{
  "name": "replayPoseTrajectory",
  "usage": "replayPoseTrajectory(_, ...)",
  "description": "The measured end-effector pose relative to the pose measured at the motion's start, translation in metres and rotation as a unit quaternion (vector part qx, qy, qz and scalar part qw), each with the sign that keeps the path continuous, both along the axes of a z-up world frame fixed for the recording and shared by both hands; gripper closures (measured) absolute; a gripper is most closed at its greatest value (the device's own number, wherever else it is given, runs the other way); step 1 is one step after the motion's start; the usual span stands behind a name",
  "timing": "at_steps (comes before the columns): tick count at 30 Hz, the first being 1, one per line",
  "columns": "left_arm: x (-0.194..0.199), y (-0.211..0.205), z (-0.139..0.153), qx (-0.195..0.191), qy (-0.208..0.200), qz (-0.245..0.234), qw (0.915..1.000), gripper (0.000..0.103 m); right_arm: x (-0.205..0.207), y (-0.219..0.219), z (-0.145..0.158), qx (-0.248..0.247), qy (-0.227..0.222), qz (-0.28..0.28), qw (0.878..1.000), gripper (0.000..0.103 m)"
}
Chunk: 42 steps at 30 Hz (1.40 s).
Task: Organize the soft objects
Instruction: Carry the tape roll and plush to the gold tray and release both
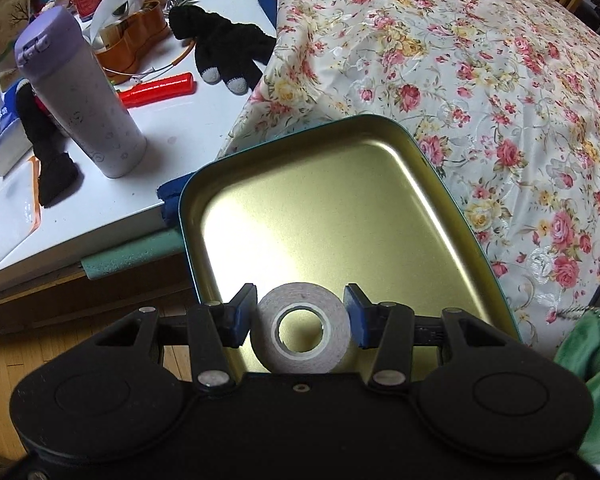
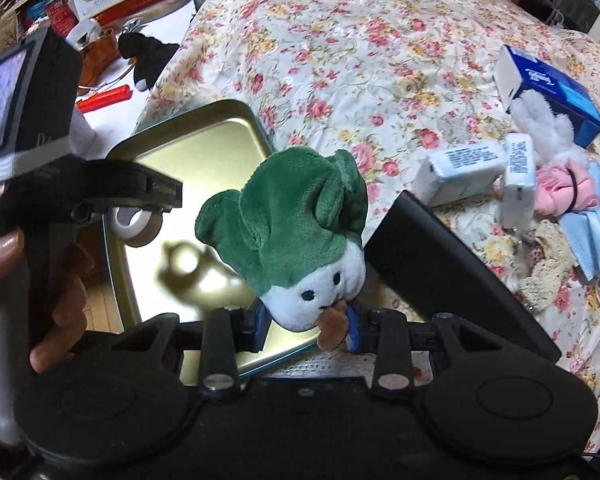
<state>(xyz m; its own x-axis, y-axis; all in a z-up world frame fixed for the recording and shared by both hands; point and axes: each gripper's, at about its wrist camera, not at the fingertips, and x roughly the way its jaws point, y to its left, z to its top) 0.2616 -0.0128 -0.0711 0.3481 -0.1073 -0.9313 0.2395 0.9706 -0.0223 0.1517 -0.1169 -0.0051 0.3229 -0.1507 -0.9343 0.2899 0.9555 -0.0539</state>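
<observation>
My left gripper (image 1: pixel 300 318) is shut on a grey tape roll (image 1: pixel 302 328) and holds it over the near end of a gold metal tray (image 1: pixel 328 208) with a teal rim. The tray also shows in the right wrist view (image 2: pixel 204 148), with the left gripper (image 2: pixel 136 204) and the tape roll (image 2: pixel 138 226) above it. My right gripper (image 2: pixel 308 326) is shut on a green and white plush vegetable toy (image 2: pixel 296 232), held by its lower end beside the tray. The toy's edge shows in the left wrist view (image 1: pixel 588 352).
A floral cloth (image 2: pixel 360 60) covers the table. On it at right lie a white plush (image 2: pixel 544 128), pink fabric (image 2: pixel 560 188), blue masks (image 2: pixel 596 240), tissue packs (image 2: pixel 460 168), a blue box (image 2: pixel 548 88), a black case (image 2: pixel 440 264). A white table (image 1: pixel 180 128) at left holds a bottle (image 1: pixel 80 96) and black plush (image 1: pixel 220 48).
</observation>
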Motion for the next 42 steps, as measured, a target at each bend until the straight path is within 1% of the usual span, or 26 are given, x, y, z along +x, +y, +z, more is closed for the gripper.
replayPoseTrajectory(5,0.002,0.000,0.002,0.005,-0.005,0.007,1.0000,0.055,0.004,0.005,-0.004,0.002,0.004,0.005,1.000,0.068)
replayPoseTrajectory(7,0.002,0.000,0.002,0.015,-0.012,0.007,0.9998,0.052,0.006,0.006,-0.006,0.003,0.006,0.006,1.000,0.068)
replayPoseTrajectory(9,0.001,-0.001,0.004,0.023,-0.020,0.007,0.9995,0.044,0.009,0.007,-0.009,0.004,0.009,0.007,1.000,0.067)
replayPoseTrajectory(10,0.001,-0.001,0.004,0.023,-0.023,0.007,0.9995,0.036,0.010,0.007,-0.010,0.003,0.010,0.007,1.000,0.066)
replayPoseTrajectory(11,0.001,0.000,0.005,0.020,-0.024,0.007,0.9995,0.034,0.011,0.007,-0.011,0.002,0.011,0.006,1.000,0.066)
replayPoseTrajectory(13,0.001,0.000,0.005,0.018,-0.023,0.007,0.9995,0.034,0.013,0.007,-0.013,-0.003,0.011,0.004,1.000,0.062)
replayPoseTrajectory(18,0.002,-0.001,0.002,0.019,-0.016,0.009,0.9997,0.033,0.013,0.007,-0.014,-0.010,0.014,0.003,1.000,0.062)
replayPoseTrajectory(26,0.001,-0.002,0.001,0.026,-0.014,0.012,0.9995,0.033,0.012,0.005,-0.018,-0.011,0.026,-0.003,1.000,0.062)
replayPoseTrajectory(42,0.001,-0.003,0.000,0.030,-0.013,0.008,0.9994,0.032,0.012,0.005,-0.020,-0.010,0.030,-0.009,0.999,0.062)
